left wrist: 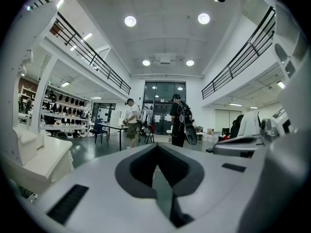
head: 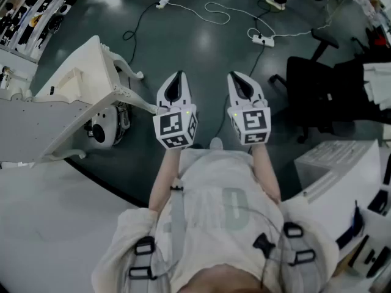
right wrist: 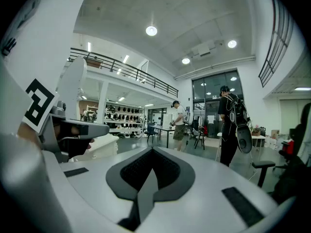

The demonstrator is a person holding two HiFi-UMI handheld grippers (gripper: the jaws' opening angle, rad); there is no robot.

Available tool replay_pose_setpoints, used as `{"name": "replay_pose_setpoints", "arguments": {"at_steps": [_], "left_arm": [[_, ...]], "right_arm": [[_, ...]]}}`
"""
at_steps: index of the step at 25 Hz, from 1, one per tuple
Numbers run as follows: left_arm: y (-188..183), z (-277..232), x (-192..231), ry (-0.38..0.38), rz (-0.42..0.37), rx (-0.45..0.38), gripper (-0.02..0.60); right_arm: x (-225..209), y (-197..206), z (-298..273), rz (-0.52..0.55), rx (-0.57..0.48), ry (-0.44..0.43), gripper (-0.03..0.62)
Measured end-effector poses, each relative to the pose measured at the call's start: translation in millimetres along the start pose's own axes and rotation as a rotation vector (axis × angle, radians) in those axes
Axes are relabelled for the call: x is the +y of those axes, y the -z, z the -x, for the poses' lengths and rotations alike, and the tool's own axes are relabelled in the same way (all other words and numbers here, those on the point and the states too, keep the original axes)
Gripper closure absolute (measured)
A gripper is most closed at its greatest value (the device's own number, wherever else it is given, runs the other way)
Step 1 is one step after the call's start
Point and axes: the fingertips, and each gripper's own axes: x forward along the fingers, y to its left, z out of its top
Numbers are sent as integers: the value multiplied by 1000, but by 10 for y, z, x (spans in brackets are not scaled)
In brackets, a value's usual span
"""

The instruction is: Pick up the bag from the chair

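A tall white hall; the ceiling (left wrist: 165,42) carries round lights (left wrist: 130,21); railed balconies (left wrist: 90,55) run along both side walls; glass doors (left wrist: 164,98) close the far end; shelves (left wrist: 63,113) of dark gear line the left wall, a table (left wrist: 112,127) near them; a person in white (left wrist: 131,123) and one in black (left wrist: 179,120) stand before the doors; the floor (head: 201,47) is dark and glossy, crossed by white cables (head: 214,8) and a power strip (head: 264,39); a white cabinet (head: 79,81) stands at left.
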Motion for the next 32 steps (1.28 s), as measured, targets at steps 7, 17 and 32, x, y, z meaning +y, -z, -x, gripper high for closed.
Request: {"name": "replay_pose_setpoints", "arguments": {"at_steps": [7,17,32], "left_arm": [[61,-113,-68,8,11,15,575],[87,-220,-248,31,0,33,575],[5,-1176,-308,112,-12,34,575]], "right_arm": [[-161,63,-18,-59,-10,15,588],[-172,270,-77,-87,39,-46,588],[-724,232,-539,-114,20,8,588]]}}
